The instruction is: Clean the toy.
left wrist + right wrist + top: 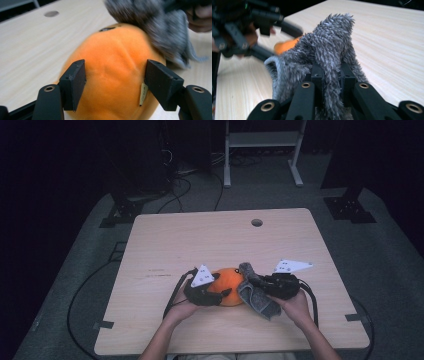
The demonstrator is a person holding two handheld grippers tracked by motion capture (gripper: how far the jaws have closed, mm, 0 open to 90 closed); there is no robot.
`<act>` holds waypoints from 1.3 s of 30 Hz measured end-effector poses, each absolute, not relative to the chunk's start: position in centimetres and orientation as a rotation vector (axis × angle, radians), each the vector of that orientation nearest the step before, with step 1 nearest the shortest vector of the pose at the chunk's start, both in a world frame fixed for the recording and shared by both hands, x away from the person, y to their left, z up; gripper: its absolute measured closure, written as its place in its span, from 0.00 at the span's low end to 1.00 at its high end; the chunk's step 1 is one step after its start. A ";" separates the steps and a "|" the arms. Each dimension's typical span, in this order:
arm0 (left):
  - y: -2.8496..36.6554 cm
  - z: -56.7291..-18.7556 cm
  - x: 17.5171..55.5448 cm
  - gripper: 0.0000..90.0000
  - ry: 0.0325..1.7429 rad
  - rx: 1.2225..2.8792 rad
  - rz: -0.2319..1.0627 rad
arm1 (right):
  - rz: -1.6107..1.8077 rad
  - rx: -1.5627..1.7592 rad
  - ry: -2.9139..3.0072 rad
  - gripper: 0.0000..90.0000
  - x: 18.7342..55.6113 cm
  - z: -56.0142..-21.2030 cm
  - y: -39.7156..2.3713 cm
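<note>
An orange plush ball (229, 282) lies on the wooden table (200, 240) near its front edge. My left gripper (220, 287) comes at it from the left. In the left gripper view the two pads press into the ball's (115, 57) sides, so that gripper (116, 80) is shut on it. A small label hangs by the right pad. A grey fuzzy cloth (257, 297) drapes against the ball's right side. My right gripper (332, 72) is shut on a fold of that cloth (329, 42), which rises between its jaws. Behind the cloth shows a patch of the orange ball (285, 45).
A round hole (257, 222) sits near the table's far edge. A white metal stand (262, 140) and black cables (175, 190) are on the floor beyond. Tape tabs mark the table's front corners (103, 325). Bare wood spreads across the far half.
</note>
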State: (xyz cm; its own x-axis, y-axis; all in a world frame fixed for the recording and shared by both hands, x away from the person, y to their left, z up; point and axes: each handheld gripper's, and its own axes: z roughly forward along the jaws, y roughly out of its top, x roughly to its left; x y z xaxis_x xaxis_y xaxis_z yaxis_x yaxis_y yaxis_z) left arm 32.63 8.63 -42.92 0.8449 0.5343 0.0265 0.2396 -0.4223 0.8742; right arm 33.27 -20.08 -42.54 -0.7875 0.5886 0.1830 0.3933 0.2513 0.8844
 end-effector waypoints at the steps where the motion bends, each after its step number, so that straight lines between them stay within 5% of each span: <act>1: 8.6 -42.9 32.6 0.37 0.558 2.044 0.331 | 1.565 0.943 2.311 0.86 33.3 -42.4 -20.2; 11: 9.4 -40.7 31.9 0.30 0.382 2.132 0.174 | 1.521 0.888 2.409 0.86 33.0 -42.7 -19.6; 17: 8.3 -39.9 32.7 0.19 0.341 2.103 0.323 | 1.556 0.791 2.458 0.85 32.1 -43.3 -19.9; 27: 6.0 -41.9 34.6 0.09 0.351 2.244 0.236 | 1.548 0.759 2.500 0.85 32.1 -43.6 -20.5; 30: 5.5 -42.8 34.4 0.12 0.355 2.243 0.251 | 1.521 0.792 2.489 0.85 32.1 -44.0 -20.6; 34: 5.9 -43.1 34.3 0.31 0.380 2.222 0.276 | 1.471 0.821 2.473 0.85 32.0 -44.2 -21.0; 39: 6.6 -43.1 34.0 0.37 0.443 2.182 0.296 | 1.397 0.891 2.475 0.85 32.2 -44.3 -22.0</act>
State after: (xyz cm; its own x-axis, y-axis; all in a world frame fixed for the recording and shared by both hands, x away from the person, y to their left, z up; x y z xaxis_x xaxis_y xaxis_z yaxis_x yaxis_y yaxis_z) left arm 33.99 6.64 -43.12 0.9087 0.4139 0.0540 0.2085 -0.5623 0.8002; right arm 32.18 -22.02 -44.29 -0.8090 0.5700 0.1439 0.4178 0.3851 0.8229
